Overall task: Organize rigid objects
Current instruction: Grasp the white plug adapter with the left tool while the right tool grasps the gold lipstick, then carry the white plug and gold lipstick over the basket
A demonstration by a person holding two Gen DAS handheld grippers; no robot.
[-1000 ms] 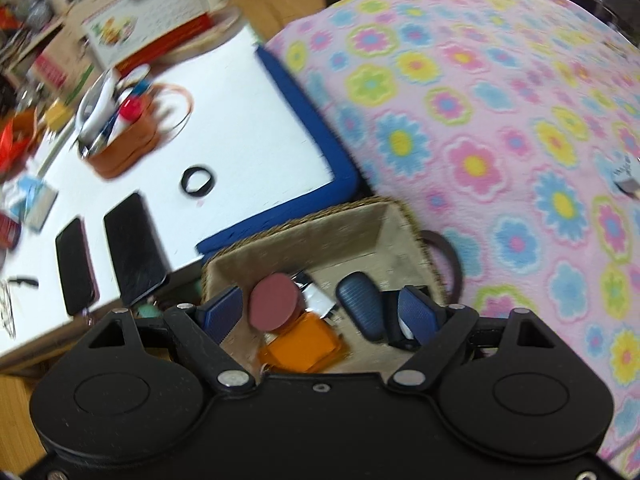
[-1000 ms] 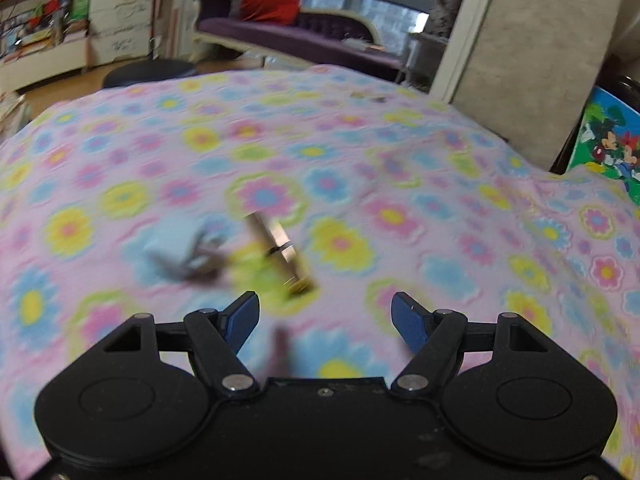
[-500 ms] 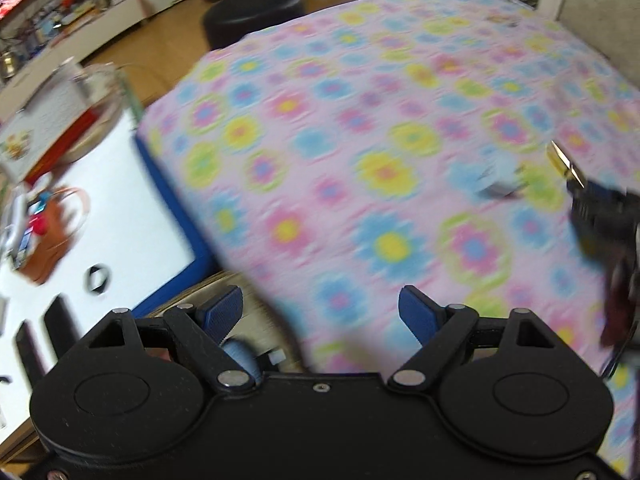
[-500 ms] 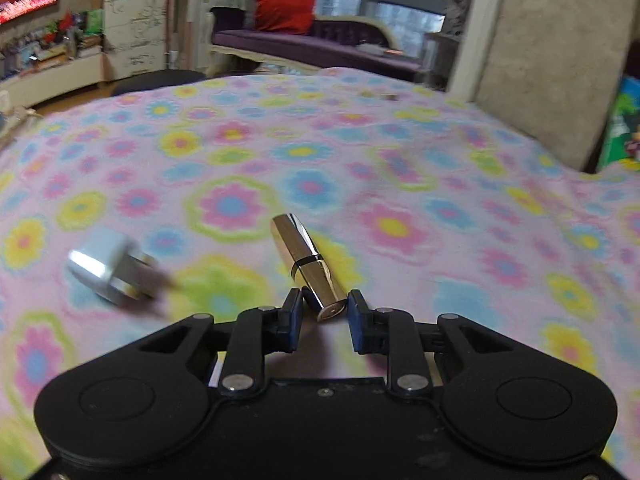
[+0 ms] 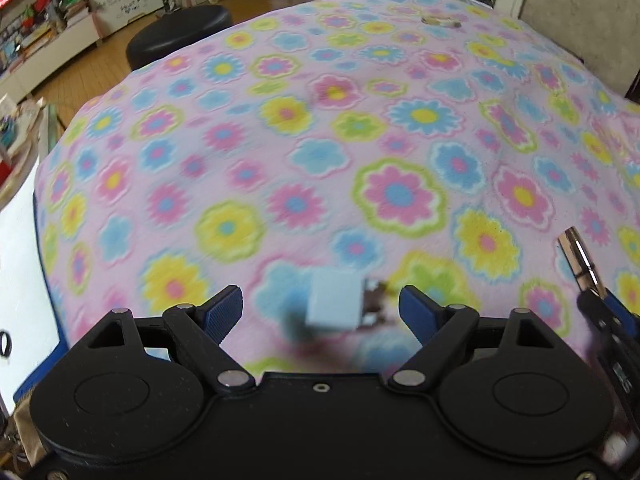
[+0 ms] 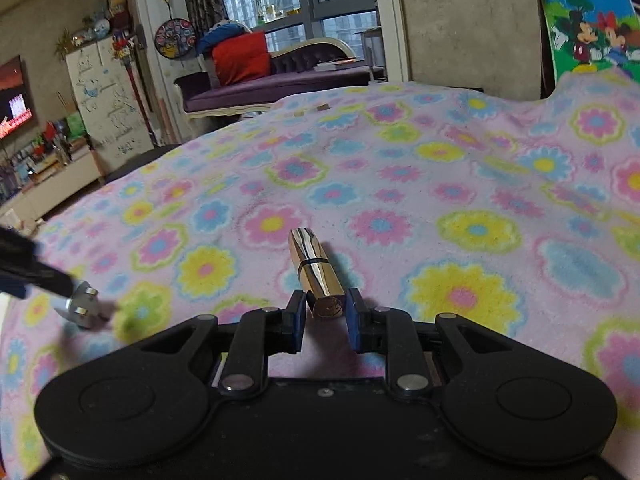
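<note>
A white plug adapter [image 5: 335, 305] lies on the flowered blanket [image 5: 320, 152], between the open jaws of my left gripper [image 5: 322, 307]. The adapter's metal pins point right. It also shows in the right wrist view [image 6: 82, 305], with a left finger [image 6: 36, 270] beside it. My right gripper [image 6: 324, 318] is shut on a gold lipstick tube [image 6: 316, 270] and holds it just above the blanket. The tube also shows at the right edge of the left wrist view [image 5: 578, 258].
A white table [image 5: 20, 280] with a blue rim lies at the left, with a black ring on it. A black stool [image 5: 180, 36] stands beyond the blanket. A small flat object [image 5: 440, 21] lies at the blanket's far edge.
My left gripper swung from the wicker basket over the blanket and now straddles the plug adapter. My right gripper closed on the gold lipstick tube and lifted it.
</note>
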